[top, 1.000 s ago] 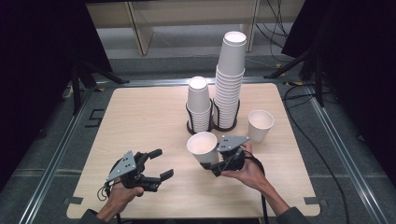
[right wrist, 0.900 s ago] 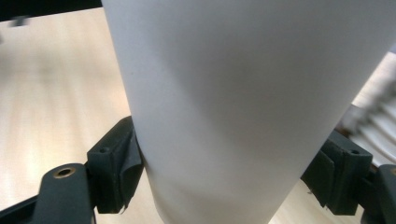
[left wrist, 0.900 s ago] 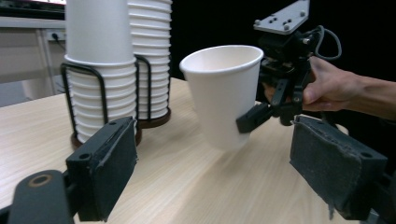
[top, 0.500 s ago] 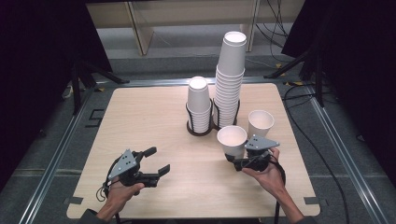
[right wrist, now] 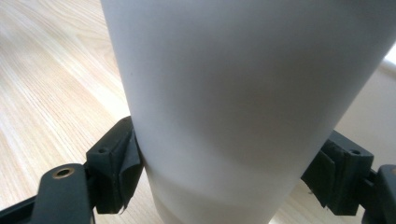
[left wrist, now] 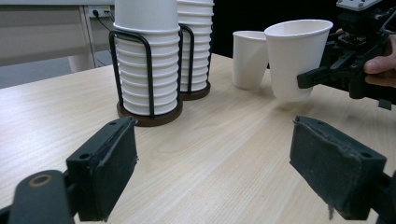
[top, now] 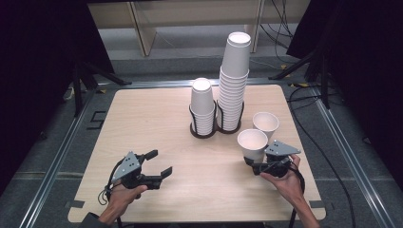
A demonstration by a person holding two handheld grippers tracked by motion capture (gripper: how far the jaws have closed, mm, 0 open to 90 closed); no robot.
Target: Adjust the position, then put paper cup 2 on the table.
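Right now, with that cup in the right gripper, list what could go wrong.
1. The right gripper holds the cup low on its wall, off the table; a harder squeeze could crush the thin paper, a looser one could drop it.
2. The loose cup stands close behind; a bump while setting down could tip it.
3. The tall stack rises well above its holder; a sideways knock might topple it.

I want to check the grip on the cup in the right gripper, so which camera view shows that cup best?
The left gripper view: the held cup shows whole, just above the table, with the right gripper clamped on its side. The high view shows its open mouth from above. The right gripper view shows its wall close up between the jaws.
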